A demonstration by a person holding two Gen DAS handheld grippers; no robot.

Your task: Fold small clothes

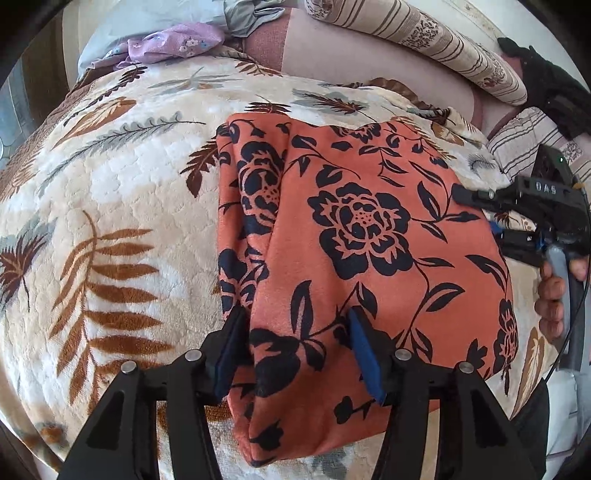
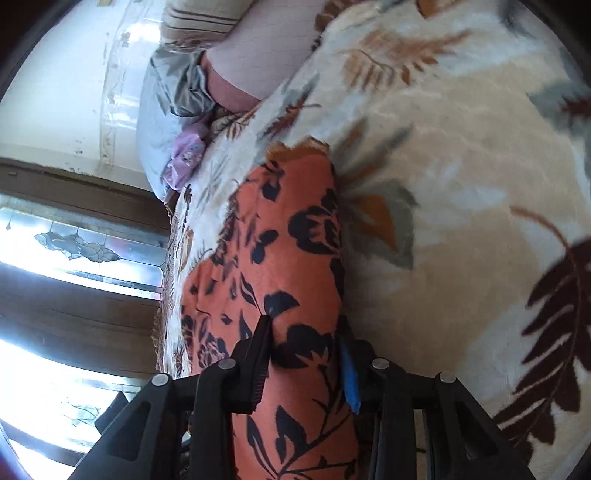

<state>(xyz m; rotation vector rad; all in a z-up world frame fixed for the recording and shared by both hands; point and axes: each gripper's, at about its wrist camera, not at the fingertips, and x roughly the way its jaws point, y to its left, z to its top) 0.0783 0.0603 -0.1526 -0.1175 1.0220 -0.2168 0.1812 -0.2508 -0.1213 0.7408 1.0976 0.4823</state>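
- The left gripper hovers low over the near end of the orange floral garment, its jaws spread wide, the blue pads to either side of a patch of cloth and nothing clamped between them.
- The right gripper is tipped on its side at the garment's right edge; its jaws stand apart with a band of the orange cloth running between them, though the blur makes it hard to say whether the pads actually touch it.
- From the left wrist view, the right gripper shows at the far right with the person's hand wrapped round its grey handle.
- The garment lies folded on the cream leaf-print blanket, a lengthwise fold ridge along its left side and a narrower layer showing beneath.
- Beyond it, at the head of the bed, sit a lilac flowered cloth, a grey-blue bundle and a striped bolster pillow.
- A black item rests at the far right, partly behind the right gripper.
- In the right wrist view, a wooden window frame with patterned glass fills the left side.
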